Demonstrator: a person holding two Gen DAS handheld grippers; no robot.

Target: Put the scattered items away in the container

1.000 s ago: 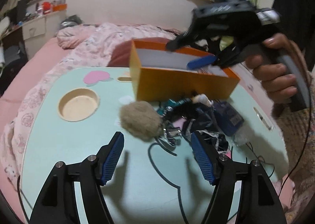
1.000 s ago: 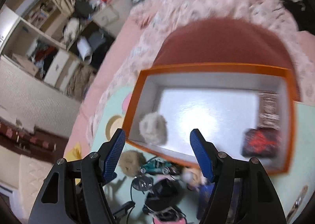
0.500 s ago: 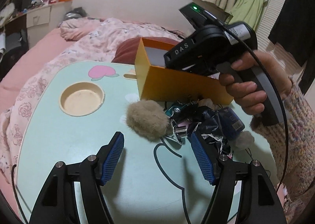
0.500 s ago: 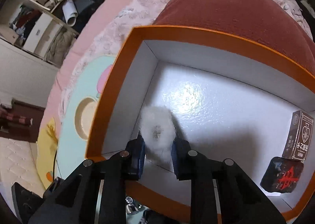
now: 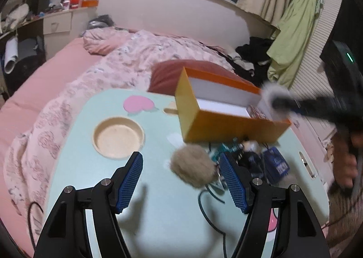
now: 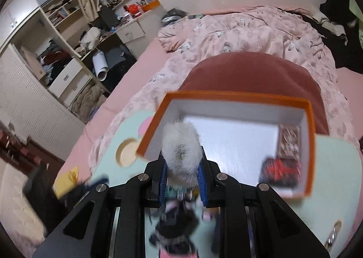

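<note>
Lifted back out of the orange box (image 6: 236, 99), the white pompom (image 6: 181, 153) sits clenched in the right gripper (image 6: 182, 180); the left gripper (image 5: 181, 180) hangs released above the table (image 5: 158, 224), so tidying is set back.

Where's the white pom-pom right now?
The white pom-pom is clamped in the right tool, held above the near-left part of the orange box. In the left wrist view it is a blur by the box's right end.

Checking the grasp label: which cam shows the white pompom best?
Right wrist view: the white pompom sits centred and close, pinched between the right gripper pads above the orange box. Left wrist view shows it only as a blurred white smear at the box's far end.
</note>
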